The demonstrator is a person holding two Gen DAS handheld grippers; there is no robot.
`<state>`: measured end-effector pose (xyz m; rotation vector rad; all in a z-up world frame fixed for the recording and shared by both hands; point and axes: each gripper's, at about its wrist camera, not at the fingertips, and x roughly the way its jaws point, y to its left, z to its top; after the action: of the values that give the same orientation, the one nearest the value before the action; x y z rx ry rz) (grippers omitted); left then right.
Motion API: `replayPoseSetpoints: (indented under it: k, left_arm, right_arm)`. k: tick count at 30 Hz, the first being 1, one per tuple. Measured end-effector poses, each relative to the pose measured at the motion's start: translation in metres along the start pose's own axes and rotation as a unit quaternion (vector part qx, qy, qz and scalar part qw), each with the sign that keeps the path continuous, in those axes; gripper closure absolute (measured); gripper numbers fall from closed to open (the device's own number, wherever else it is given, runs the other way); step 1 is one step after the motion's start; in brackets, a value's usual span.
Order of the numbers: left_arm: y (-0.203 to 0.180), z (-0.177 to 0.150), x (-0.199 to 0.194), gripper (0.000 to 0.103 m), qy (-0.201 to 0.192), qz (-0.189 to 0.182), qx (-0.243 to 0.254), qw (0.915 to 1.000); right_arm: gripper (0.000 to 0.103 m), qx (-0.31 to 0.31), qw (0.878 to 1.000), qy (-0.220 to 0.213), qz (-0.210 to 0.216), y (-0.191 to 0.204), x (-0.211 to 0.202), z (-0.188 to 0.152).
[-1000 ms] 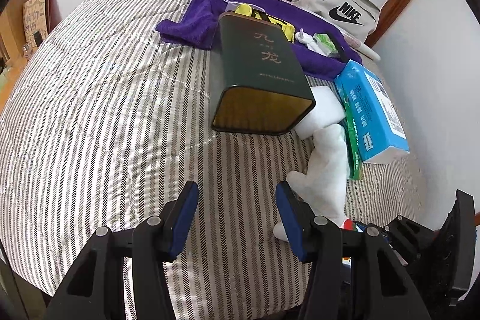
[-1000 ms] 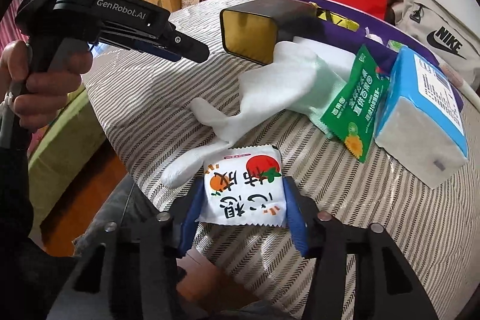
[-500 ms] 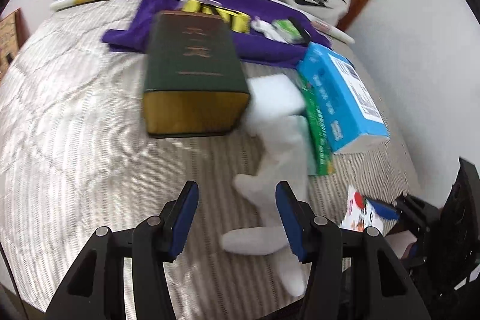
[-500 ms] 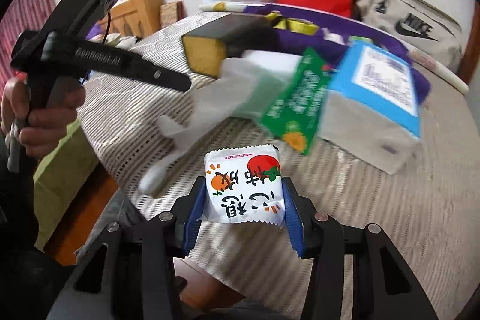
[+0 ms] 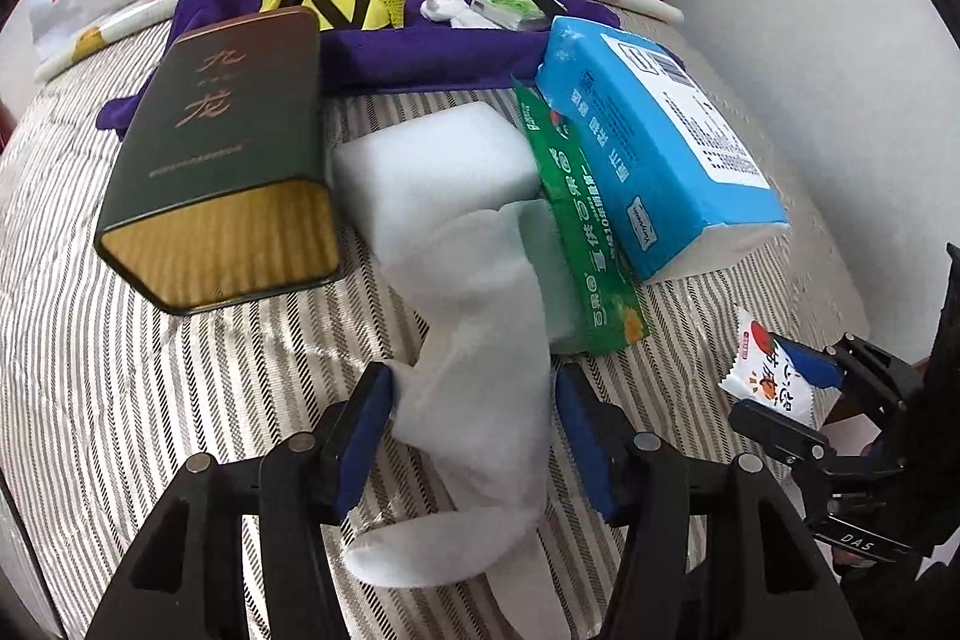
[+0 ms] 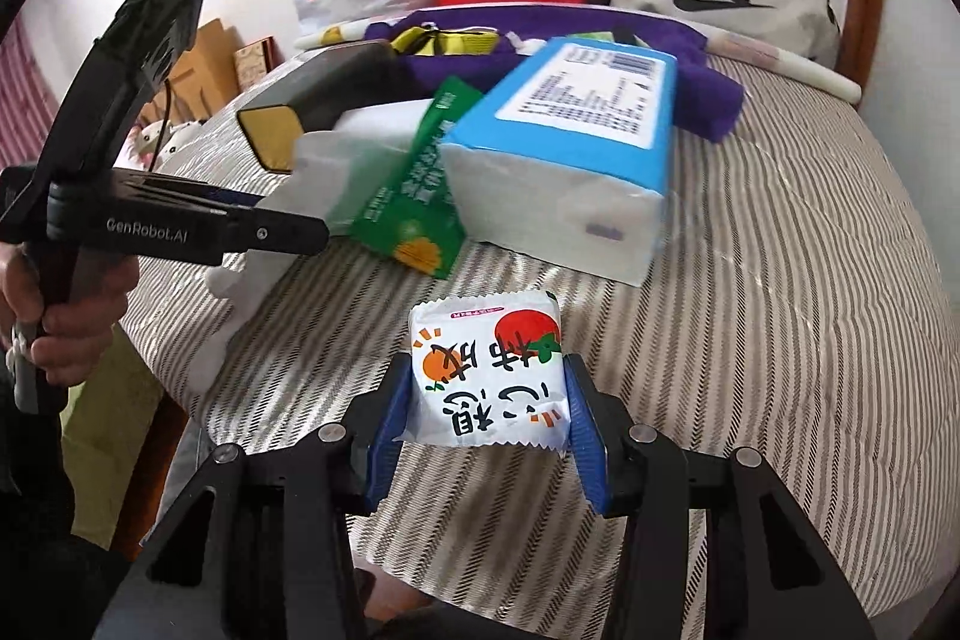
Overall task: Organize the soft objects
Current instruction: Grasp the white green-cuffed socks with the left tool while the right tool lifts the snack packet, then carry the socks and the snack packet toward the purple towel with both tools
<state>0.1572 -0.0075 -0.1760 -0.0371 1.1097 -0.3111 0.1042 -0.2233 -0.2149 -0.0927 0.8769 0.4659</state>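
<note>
The white sock [image 5: 474, 388] lies limp on the striped bedspread [image 5: 180, 400], its cuff end draped over a white foam block [image 5: 432, 160] at twelve o'clock and its toe trailing toward six. The left gripper [image 5: 474, 436] straddles the sock's middle: its jaws have just been opening a little and stand apart, the blue pads [image 5: 366, 436] flanking the fabric without visibly pressing it. The right gripper [image 6: 487, 418] is clamped on a small snack packet [image 6: 487, 376], which it holds above the bedspread.

The step in hand looks like taking up the sock. To do it well, I would sink the left gripper until the pads bracket the thickest fold, then close fully, since thin knit slips out of a loose pinch. Lifting should go toward six o'clock, away from the pile, because the cuff overlaps the foam block and touches the green packet [image 5: 576, 220] at two o'clock, which leans on the blue tissue pack [image 5: 654, 148]. The dark green tin [image 5: 222, 148] at ten o'clock sits just beside the foam and could be nudged. Keep the packet clear, out at three o'clock.
</note>
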Motion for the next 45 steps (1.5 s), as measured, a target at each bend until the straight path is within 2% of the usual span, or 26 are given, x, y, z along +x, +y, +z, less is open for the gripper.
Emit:
replayPoseSetpoints:
  k: [5, 9, 11, 12, 13, 18, 26, 30, 35, 45]
  left_arm:
    - [-0.010, 0.000, 0.005, 0.046, -0.010, 0.032, 0.021, 0.9992]
    - [-0.012, -0.003, 0.004, 0.045, -0.026, 0.036, 0.023, 0.9987]
    - [-0.008, -0.003, 0.003, 0.053, -0.030, 0.038, 0.019, 0.9986]
    - [-0.007, -0.004, 0.002, 0.065, -0.029, 0.049, 0.020, 0.9982]
    - [-0.004, -0.004, 0.001, 0.072, -0.027, 0.055, 0.017, 0.9980]
    - [0.014, -0.007, -0.010, 0.081, -0.028, 0.028, -0.014, 0.9991]
    - [0.035, -0.023, -0.045, 0.081, -0.063, 0.008, -0.046, 0.9970]
    - [0.040, -0.024, -0.061, 0.081, -0.083, 0.022, -0.053, 0.9949]
    - [0.050, -0.023, -0.076, 0.081, -0.100, 0.022, -0.065, 0.9926]
    - [0.061, -0.018, -0.081, 0.081, -0.102, 0.015, -0.078, 0.9916]
  right_arm:
    - [0.054, 0.008, 1.000, 0.005, 0.000, -0.002, 0.003, -0.001]
    - [0.054, 0.006, 1.000, 0.007, 0.000, 0.001, 0.003, -0.002]
    - [0.054, 0.007, 1.000, 0.008, 0.005, 0.002, 0.003, -0.002]
    - [0.054, 0.007, 1.000, 0.008, 0.006, 0.003, 0.002, -0.002]
    - [0.054, 0.006, 1.000, 0.007, 0.004, 0.004, 0.002, -0.003]
    - [0.054, 0.007, 1.000, 0.007, 0.002, 0.004, 0.000, -0.005]
    - [0.054, 0.015, 1.000, 0.007, -0.005, 0.001, -0.003, -0.007]
    - [0.054, 0.014, 1.000, 0.002, -0.008, 0.003, -0.007, -0.006]
    - [0.054, 0.013, 1.000, -0.005, -0.011, 0.005, -0.013, -0.002]
    - [0.054, 0.013, 1.000, -0.025, -0.014, 0.004, -0.025, 0.015]
